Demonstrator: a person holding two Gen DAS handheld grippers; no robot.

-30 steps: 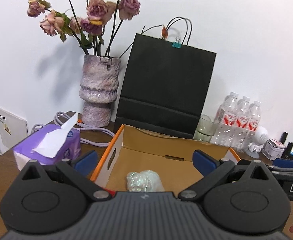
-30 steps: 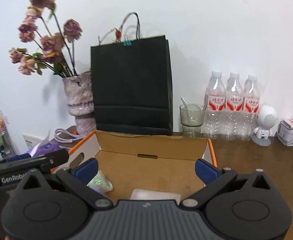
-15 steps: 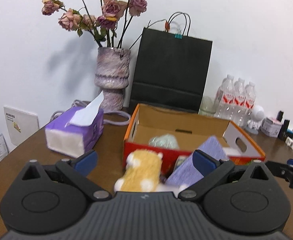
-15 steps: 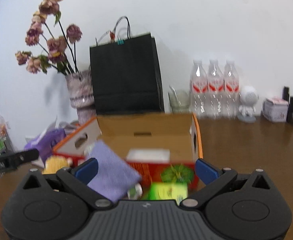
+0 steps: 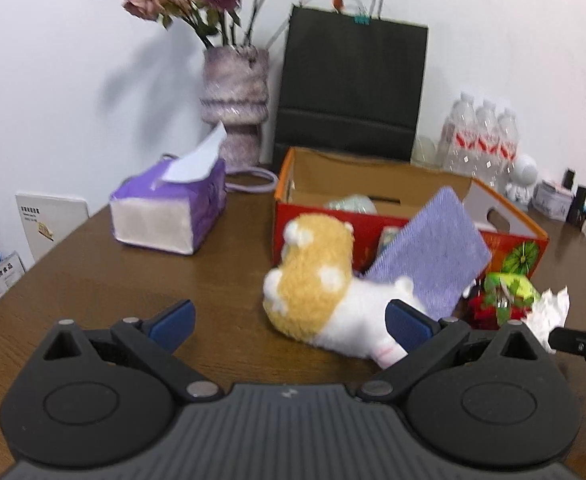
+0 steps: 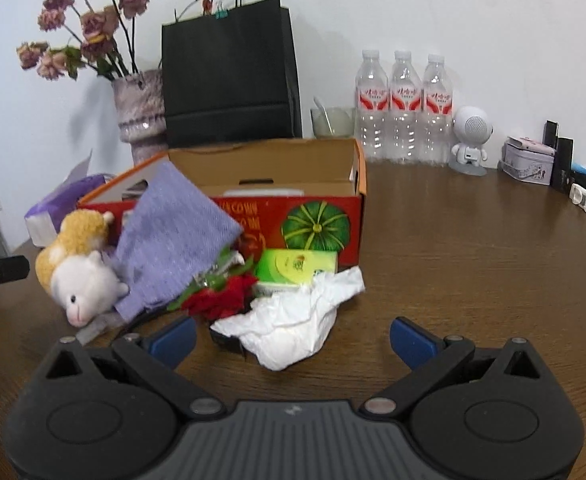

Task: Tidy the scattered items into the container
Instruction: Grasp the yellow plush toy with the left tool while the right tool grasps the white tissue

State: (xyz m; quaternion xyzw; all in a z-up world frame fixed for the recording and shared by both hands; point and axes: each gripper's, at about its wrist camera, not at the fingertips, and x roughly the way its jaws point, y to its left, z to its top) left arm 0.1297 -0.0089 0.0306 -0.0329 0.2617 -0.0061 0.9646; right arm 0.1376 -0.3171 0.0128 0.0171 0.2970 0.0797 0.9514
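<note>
Looks like an office or home desk: brown wooden table [image 6: 473, 240] against white wall, beyond the fingers vase of dried flowers [image 6: 139, 120], black paper bag [image 6: 229, 76], water bottles [image 6: 403, 104].

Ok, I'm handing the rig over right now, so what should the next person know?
Left gripper: open, empty, facing the plush toy.
Right gripper: open, empty, facing the crumpled tissue.
On the table in front of the box: plush toy, purple cloth leaning on the box, red flower, green packet, tissue.
Done: a pale wrapped bundle and a flat white item lie inside.
Left: everything in front.
</note>
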